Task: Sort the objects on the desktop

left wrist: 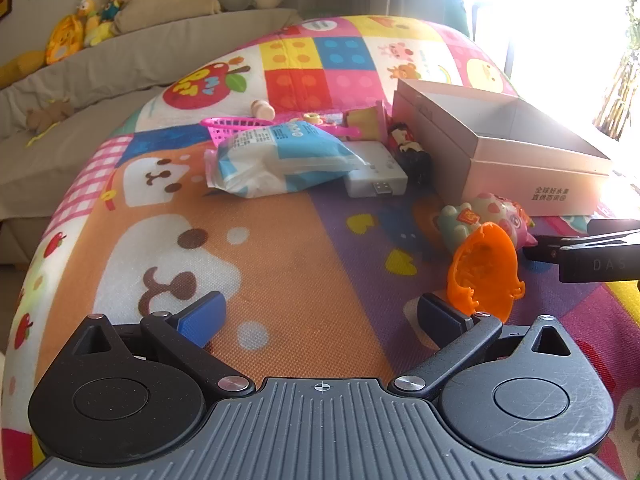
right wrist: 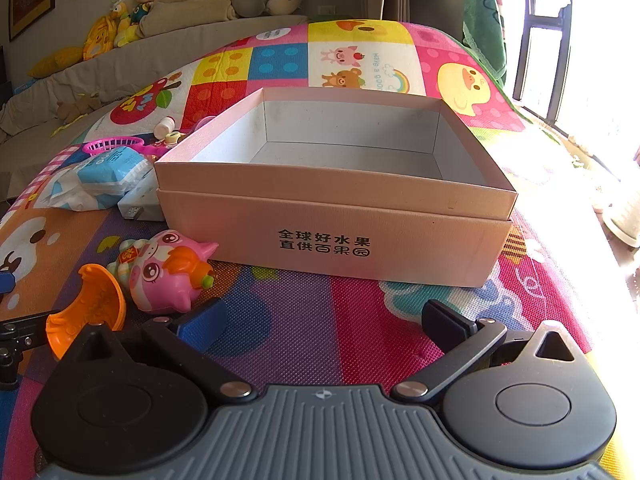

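An open pink cardboard box [right wrist: 336, 236] [left wrist: 532, 172] stands on the colourful play mat, its inside bare. In front of its left corner lie a pink pig toy [right wrist: 164, 276] [left wrist: 496, 216] and an orange plastic shell [right wrist: 90, 308] [left wrist: 486, 272]. Further left sit a blue-and-white tissue pack [left wrist: 276, 160] [right wrist: 100, 180], a white USB device [left wrist: 376, 176] [right wrist: 140, 204], a small doll figure [left wrist: 408, 144] and a pink toy basket [left wrist: 236, 126] [right wrist: 112, 146]. My left gripper [left wrist: 320, 316] is open over bare mat. My right gripper [right wrist: 324, 324] is open in front of the box, holding nothing.
The play mat [left wrist: 280, 264] covers a raised surface. A grey sofa [left wrist: 100, 64] with plush toys [left wrist: 96, 20] and cushions runs along the back left. A bright window [right wrist: 600, 60] lies to the right. A small wooden peg [left wrist: 262, 110] rests behind the basket.
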Tool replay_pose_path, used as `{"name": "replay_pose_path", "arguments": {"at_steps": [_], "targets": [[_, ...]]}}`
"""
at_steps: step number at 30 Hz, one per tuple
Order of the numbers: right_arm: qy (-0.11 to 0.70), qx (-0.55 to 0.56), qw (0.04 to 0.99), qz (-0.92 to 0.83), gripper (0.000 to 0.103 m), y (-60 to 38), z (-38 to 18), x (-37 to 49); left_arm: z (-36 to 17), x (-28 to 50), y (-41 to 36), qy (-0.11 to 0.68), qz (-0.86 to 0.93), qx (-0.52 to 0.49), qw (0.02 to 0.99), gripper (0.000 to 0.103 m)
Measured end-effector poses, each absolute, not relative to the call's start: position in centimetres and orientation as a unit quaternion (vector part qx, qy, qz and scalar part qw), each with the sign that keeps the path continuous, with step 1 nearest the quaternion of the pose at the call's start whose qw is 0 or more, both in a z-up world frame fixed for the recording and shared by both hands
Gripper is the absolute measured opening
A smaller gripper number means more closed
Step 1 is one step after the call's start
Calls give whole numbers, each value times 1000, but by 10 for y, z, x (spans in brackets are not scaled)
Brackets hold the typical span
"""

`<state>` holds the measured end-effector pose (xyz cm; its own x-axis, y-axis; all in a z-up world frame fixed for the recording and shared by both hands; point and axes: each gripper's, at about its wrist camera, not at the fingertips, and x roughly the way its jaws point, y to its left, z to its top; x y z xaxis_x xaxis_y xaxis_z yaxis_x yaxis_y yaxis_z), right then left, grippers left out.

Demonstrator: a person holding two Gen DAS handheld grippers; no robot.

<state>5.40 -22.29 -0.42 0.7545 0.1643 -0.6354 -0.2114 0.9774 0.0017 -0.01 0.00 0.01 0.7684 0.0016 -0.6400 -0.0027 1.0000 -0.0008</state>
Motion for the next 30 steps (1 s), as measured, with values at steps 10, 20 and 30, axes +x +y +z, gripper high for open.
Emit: {"name": "replay_pose_path", "arguments": {"at_steps": [10,20,30], "targets": [[336,-34,936,101,103,-223,-4,53,0,0,-1,348,2,2,937,103],[370,-48,919,128,103,-229,3,26,3,4,-2,365,11,0,931,103],[371,-50,918,130,103,-230,5,22,3,2,-3,365,9,1,931,103]]}}
